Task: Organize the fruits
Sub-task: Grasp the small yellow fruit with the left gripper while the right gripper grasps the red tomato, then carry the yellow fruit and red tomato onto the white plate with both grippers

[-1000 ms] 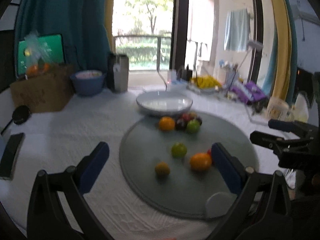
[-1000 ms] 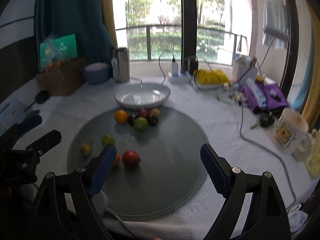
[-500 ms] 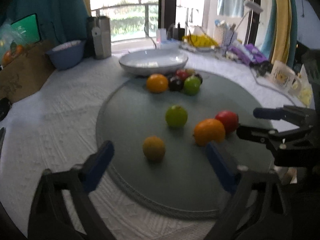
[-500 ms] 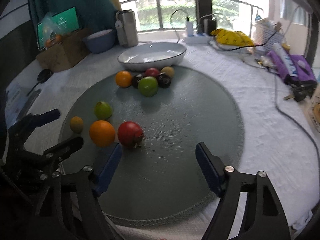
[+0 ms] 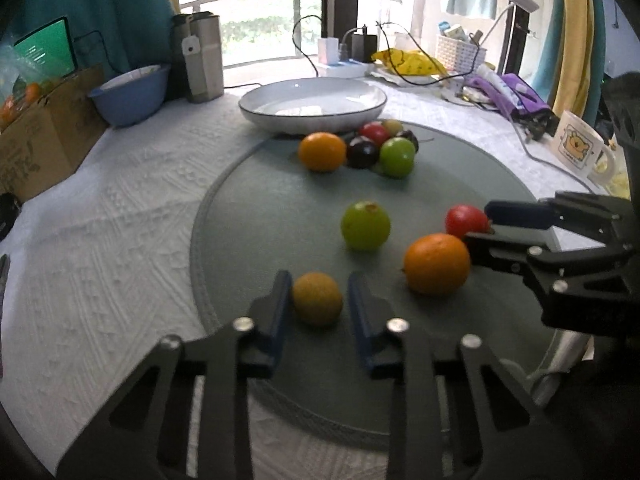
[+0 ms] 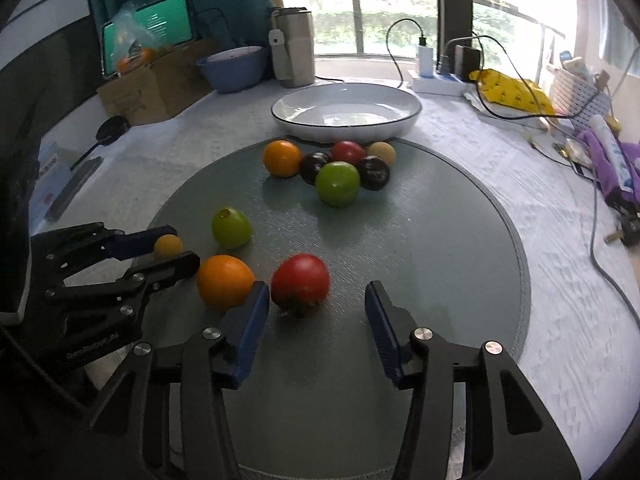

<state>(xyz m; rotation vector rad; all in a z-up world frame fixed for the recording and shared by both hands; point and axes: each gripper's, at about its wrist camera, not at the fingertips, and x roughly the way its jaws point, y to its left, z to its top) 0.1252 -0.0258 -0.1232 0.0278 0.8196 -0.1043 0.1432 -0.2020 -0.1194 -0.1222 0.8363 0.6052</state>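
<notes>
My left gripper (image 5: pixel 316 300) has its blue pads close around a small yellow-brown fruit (image 5: pixel 317 299) on the round grey mat (image 5: pixel 256 208); a slim gap shows on the right side. It also shows in the right wrist view (image 6: pixel 168 246). My right gripper (image 6: pixel 316 312) is open, its pads either side of a red tomato (image 6: pixel 301 285), which leans near the left pad. An orange (image 6: pixel 225 281) and a green fruit (image 6: pixel 231 227) lie beside it. A cluster of fruits (image 6: pixel 336 168) sits before the empty white plate (image 6: pixel 346 110).
A blue bowl (image 6: pixel 232 66), steel canister (image 6: pixel 293 50) and cardboard box (image 6: pixel 156 80) stand at the back left. Cables, a yellow bag (image 6: pixel 512 90) and purple items (image 6: pixel 608 160) lie at the right. A mug (image 5: pixel 580 148) stands at the right.
Both grippers have dropped lower and moved forward over the mat. The left jaws have narrowed around the small yellow-brown fruit. The right jaws have narrowed around the red tomato.
</notes>
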